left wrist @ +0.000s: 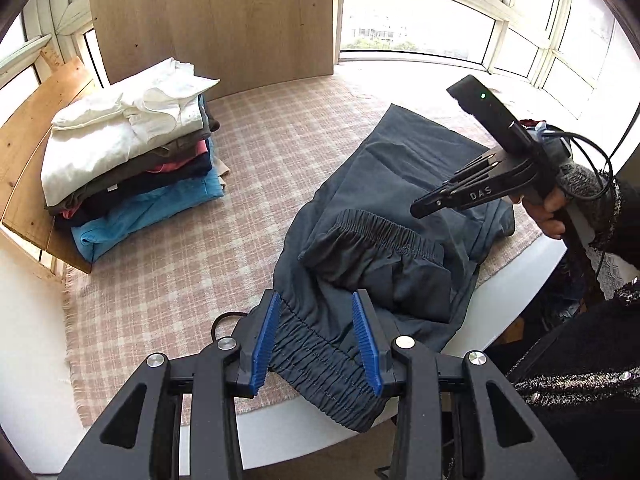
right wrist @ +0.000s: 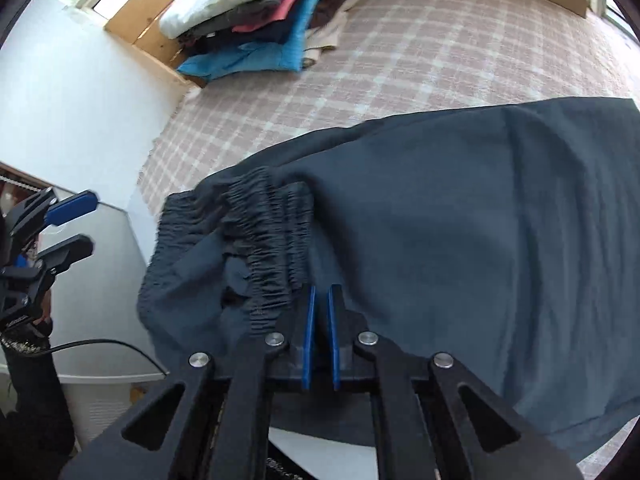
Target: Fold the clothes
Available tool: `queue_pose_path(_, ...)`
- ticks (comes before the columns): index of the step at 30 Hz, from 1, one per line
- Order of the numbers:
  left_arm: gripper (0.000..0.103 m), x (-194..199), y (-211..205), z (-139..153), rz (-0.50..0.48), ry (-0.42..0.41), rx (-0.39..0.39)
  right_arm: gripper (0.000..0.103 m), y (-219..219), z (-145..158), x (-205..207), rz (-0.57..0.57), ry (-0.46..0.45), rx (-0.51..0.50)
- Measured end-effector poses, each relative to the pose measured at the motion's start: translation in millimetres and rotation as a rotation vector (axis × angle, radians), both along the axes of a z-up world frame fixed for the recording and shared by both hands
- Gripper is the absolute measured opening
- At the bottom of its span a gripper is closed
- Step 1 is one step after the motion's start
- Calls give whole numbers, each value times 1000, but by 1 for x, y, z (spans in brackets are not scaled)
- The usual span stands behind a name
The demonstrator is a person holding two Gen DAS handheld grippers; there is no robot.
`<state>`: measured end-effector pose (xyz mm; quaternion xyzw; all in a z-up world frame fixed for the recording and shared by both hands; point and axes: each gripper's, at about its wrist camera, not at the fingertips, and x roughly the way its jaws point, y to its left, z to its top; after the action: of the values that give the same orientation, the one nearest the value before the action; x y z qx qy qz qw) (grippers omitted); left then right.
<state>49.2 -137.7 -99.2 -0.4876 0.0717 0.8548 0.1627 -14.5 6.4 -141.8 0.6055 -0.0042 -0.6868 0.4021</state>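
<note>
Trousers (left wrist: 404,184) are lying on the checked cloth (left wrist: 256,152), their long axis running away from the elastic waistband (left wrist: 320,352) at the near edge. The left gripper (left wrist: 318,334) is gaping wide over that waistband, gripping nothing; the right gripper (right wrist: 320,336) is looking nearly closed beside it, whether pinching fabric I cannot tell.
</note>
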Motion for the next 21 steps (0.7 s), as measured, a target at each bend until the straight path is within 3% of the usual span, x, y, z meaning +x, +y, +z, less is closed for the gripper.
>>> queue_pose_path(2,36,3,-6,0,34,-6,-5,7,-16,33,32,171,13,-126)
queue_pose_path(4,36,6,-14,1,68,-10,1,7,-10,53,39,172,84,-110)
queue_pose_path(7,36,7,-19,4,96,-10,10,8,20,47,11,32,107,-55)
queue_pose_path(9,36,6,-11,6,83,-4,14,11,35,27,-7,-50,35,-38)
queue_pose_path(12,36,0,5,-11,47,-51,1,11,61,9,-17,-83,-31,-29)
queue_pose_path(16,37,-8,26,-38,-2,-119,-18,12,151,22,-40,-220,19,-26)
queue_pose_path(18,39,-12,36,-51,-27,-153,-28,13,211,31,-55,-335,94,70)
queue_pose_path(21,35,-18,52,-70,-64,-204,-43,30,279,27,-54,-424,143,182)
